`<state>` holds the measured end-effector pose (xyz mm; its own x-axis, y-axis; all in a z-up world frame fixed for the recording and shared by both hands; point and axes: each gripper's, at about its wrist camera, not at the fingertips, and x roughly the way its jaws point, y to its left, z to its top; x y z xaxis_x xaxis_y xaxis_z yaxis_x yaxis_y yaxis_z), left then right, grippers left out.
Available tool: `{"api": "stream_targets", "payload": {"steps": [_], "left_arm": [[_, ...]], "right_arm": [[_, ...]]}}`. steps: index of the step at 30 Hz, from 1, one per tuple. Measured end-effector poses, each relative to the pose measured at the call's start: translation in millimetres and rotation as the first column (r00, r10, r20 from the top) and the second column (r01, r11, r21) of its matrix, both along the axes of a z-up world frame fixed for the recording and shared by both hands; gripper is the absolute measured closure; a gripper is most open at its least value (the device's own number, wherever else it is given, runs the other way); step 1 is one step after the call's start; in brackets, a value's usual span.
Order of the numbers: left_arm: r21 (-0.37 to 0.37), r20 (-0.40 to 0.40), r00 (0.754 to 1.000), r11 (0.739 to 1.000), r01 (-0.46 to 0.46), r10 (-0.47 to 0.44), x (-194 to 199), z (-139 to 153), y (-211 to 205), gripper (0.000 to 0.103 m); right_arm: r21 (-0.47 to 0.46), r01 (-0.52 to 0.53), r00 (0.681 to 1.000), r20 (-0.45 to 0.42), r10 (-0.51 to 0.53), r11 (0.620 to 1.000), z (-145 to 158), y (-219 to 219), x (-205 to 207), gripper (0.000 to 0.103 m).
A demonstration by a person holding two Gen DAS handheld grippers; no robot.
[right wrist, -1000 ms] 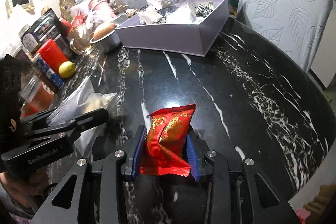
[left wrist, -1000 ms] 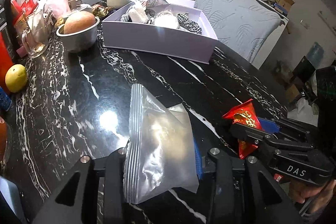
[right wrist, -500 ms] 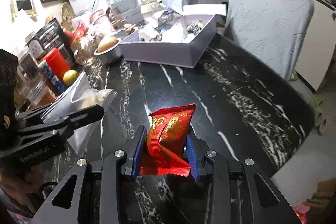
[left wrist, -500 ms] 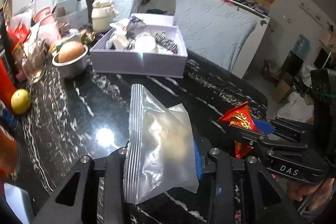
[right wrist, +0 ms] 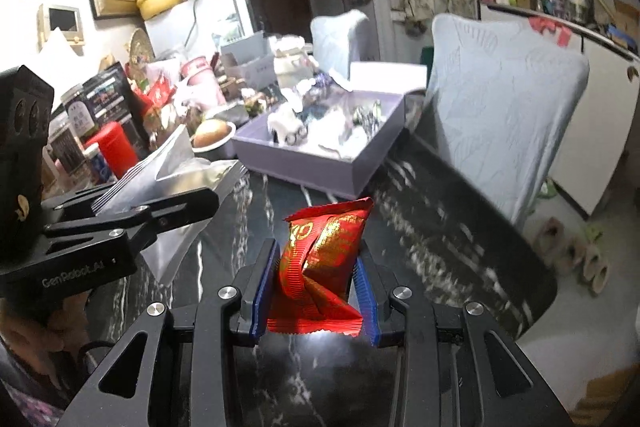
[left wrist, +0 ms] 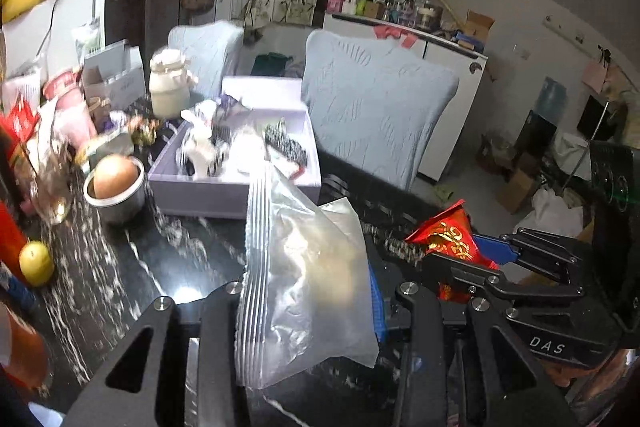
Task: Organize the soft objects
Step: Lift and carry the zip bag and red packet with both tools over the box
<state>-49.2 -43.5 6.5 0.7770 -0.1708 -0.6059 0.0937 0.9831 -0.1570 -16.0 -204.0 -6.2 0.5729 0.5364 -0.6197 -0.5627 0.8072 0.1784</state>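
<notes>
My left gripper [left wrist: 306,311] is shut on a clear zip bag [left wrist: 304,279] and holds it above the black marble table [left wrist: 132,267]. My right gripper [right wrist: 316,287] is shut on a red snack packet [right wrist: 324,259], also held above the table; it shows at the right in the left wrist view [left wrist: 448,239]. The left gripper and its bag [right wrist: 168,171] show at the left in the right wrist view. A lilac box [left wrist: 236,187] with several soft items in it stands at the far side of the table, ahead of both grippers; it also shows in the right wrist view [right wrist: 320,167].
A steel bowl [left wrist: 116,195] holding a brown round thing stands left of the box. A lemon [left wrist: 36,263], a red can [right wrist: 114,147], jars and packets crowd the table's left side. A pale blue covered chair [left wrist: 376,119] stands behind the table's right edge.
Both grippers have risen and tilted up with their loads. The table and box now sit lower and farther in both views. Both grips are unchanged.
</notes>
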Motion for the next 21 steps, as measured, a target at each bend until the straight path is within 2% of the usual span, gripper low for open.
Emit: {"api": "stream_targets", "payload": {"steps": [6, 21], "left_arm": [[0.002, 0.057, 0.998, 1.0, 0.005, -0.005, 13, 26, -1, 0.067], [0.019, 0.198, 0.98, 1.0, -0.012, 0.008, 65, 69, 14, 0.067]], "right_arm": [[0.018, -0.037, 0.998, 0.058, 0.036, 0.999, 24, -2, 14, 0.067], [0.043, -0.028, 0.989, 0.147, 0.022, 0.999, 71, 0, 76, 0.067]]}}
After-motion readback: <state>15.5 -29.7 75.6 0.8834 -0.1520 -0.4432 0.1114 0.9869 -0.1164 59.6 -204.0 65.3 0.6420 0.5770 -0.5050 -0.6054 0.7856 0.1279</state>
